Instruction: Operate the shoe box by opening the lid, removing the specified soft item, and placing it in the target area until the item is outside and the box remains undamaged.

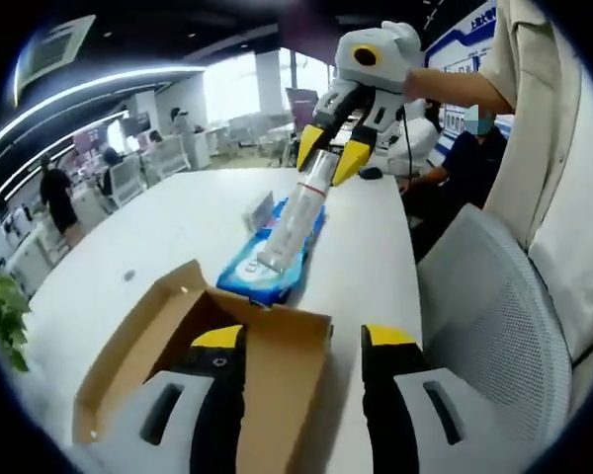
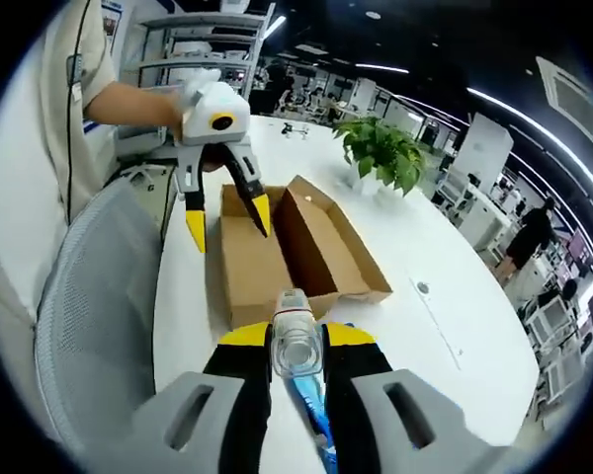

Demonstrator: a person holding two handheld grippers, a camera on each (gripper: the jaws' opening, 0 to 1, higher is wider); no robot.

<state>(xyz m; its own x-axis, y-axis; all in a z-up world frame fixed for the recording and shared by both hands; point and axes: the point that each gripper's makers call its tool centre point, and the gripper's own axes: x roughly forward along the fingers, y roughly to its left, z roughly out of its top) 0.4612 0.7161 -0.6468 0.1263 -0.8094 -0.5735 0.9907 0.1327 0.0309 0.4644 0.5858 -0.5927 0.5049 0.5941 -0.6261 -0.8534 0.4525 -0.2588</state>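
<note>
right gripper point(image 2: 296, 341) clamped on a clear bottle point(image 1: 295, 212) mid-frame above the blue pack point(image 1: 267, 259); left gripper point(image 1: 303, 341) jaws apart over open box point(image 2: 306, 247), lower frame

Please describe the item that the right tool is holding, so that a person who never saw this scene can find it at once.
Start at the white table and find the open cardboard shoe box. Beyond its far end lies a blue flat packet, and just above it the right tool grips a clear plastic bottle. It is the one see-through thing, long and tube-shaped, among flat cardboard and blue wrapping.
</note>
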